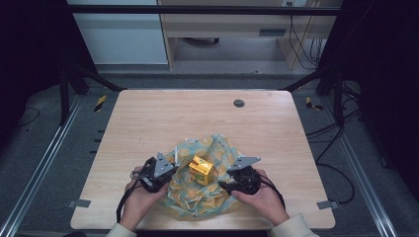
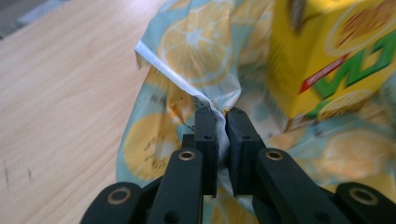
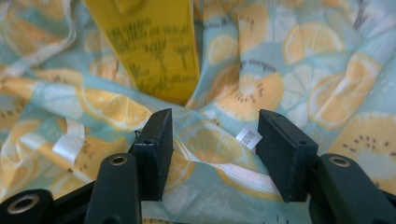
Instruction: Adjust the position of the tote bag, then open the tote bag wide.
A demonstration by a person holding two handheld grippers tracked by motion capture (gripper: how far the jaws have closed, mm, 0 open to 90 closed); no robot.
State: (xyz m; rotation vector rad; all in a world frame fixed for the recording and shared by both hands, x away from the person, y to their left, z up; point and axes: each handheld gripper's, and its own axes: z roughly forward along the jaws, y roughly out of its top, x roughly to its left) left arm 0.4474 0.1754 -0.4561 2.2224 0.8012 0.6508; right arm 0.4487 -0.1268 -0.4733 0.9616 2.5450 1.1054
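Observation:
A yellow drink carton (image 1: 201, 169) stands in the middle of a crumpled cloth (image 1: 197, 200) printed with lemon slices, near the table's front edge. My left gripper (image 1: 172, 172) is at the cloth's left side. In the left gripper view its jaws (image 2: 222, 126) are shut on a raised fold of the cloth's white-hemmed edge (image 2: 177, 79), with the carton (image 2: 336, 51) just beyond to the right. My right gripper (image 1: 223, 185) is at the cloth's right side. Its jaws (image 3: 215, 140) stand open over the cloth's hem (image 3: 233, 170), the carton (image 3: 149, 46) just ahead.
The wooden table (image 1: 148, 118) stretches bare behind the cloth, with a round cable hole (image 1: 238, 103) near its far edge. A small white label (image 3: 248, 136) is sewn on the cloth by the right jaw. Black frame posts stand at the table's far corners.

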